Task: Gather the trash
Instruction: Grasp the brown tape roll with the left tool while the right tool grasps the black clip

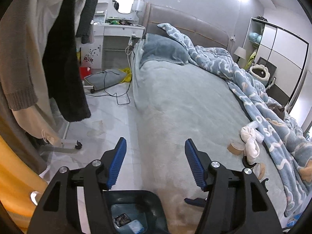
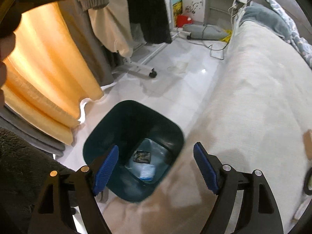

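In the left wrist view, hanging clothes (image 1: 58, 48) fill the left side, with an orange curtain (image 1: 15, 175) below them at the lower left edge. Past them, on the pale floor (image 1: 109, 117), a grey cushion (image 1: 105, 77) lies with a black cable (image 1: 119, 95) trailing across it, beside a white dressing table (image 1: 119, 31) at the far wall. The left gripper (image 1: 155, 161) is released, its blue pads wide apart and nothing between them; it hangs over the near left edge of the bed (image 1: 185, 101). Under it the rim of the dark teal trash bin (image 1: 136, 195) shows, standing on the floor against the bed's side. Farther right, near the bed's right edge, a brown paper scrap (image 1: 235, 148) lies on the grey sheet just beside a white soft toy (image 1: 250, 142), and the blue patterned duvet (image 1: 253, 97) is bunched along that edge (a grey cat (image 1: 277, 109) rests on it).

In the right wrist view, the curtain (image 2: 44, 68) is at left, the clothes rack's wheeled foot (image 2: 144, 70) stands on the floor beyond it, and the bin (image 2: 109, 132) sits centre, touching the bed's side. In its bottom lie a small dark wrapper (image 2: 141, 156) and a white and blue packet (image 2: 147, 173) on clear plastic. The right gripper (image 2: 156, 167) is likewise released and empty, poised above the bin's mouth. The bed (image 2: 253, 97) takes the right side.
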`<state>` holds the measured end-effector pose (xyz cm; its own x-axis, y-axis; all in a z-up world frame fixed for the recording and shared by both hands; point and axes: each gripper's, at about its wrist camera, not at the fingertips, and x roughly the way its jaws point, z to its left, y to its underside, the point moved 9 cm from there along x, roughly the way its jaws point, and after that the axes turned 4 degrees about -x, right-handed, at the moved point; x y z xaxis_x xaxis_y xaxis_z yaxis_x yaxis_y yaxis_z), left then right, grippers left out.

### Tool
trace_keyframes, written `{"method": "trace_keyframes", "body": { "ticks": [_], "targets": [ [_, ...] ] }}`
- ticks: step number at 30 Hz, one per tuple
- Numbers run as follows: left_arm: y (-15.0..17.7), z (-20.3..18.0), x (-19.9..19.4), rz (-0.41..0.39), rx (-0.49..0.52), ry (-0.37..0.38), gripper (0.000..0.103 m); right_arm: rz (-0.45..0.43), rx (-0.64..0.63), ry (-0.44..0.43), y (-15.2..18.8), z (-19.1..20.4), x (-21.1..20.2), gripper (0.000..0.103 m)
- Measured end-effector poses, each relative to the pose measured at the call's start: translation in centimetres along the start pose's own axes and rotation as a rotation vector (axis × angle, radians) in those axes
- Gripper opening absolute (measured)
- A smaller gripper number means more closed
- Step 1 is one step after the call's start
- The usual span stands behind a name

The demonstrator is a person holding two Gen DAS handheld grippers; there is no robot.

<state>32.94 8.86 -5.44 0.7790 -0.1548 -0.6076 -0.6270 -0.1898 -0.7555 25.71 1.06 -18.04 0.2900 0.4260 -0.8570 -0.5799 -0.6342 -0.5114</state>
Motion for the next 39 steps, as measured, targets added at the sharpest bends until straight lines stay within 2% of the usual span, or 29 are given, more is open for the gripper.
{"method": "trace_keyframes", "body": {
  "ticks": [13,26,34,39],
  "targets": [
    [1.1,-4.6,2.4,0.033,0.024,0.025,0.069,-0.142,0.015,0.112,2.7,-6.3,-5.8,0.081],
    [3.1,-9.0,4.7,0.070,0.101,0.033,0.070,-0.302,0.047,0.185,6.0,-10.8,-12.1,0.082],
    [4.0,-11.6,5.7,0.081,0.120,0.056,0.070,-0.343,0.076,0.232,9.1,-14.5,-15.0,0.084],
    [4.9,-13.5,6.2,0.093,0.138,0.081,0.072,-0.330,0.106,0.226,10.6,-16.3,-15.4,0.087]
  ]
}}
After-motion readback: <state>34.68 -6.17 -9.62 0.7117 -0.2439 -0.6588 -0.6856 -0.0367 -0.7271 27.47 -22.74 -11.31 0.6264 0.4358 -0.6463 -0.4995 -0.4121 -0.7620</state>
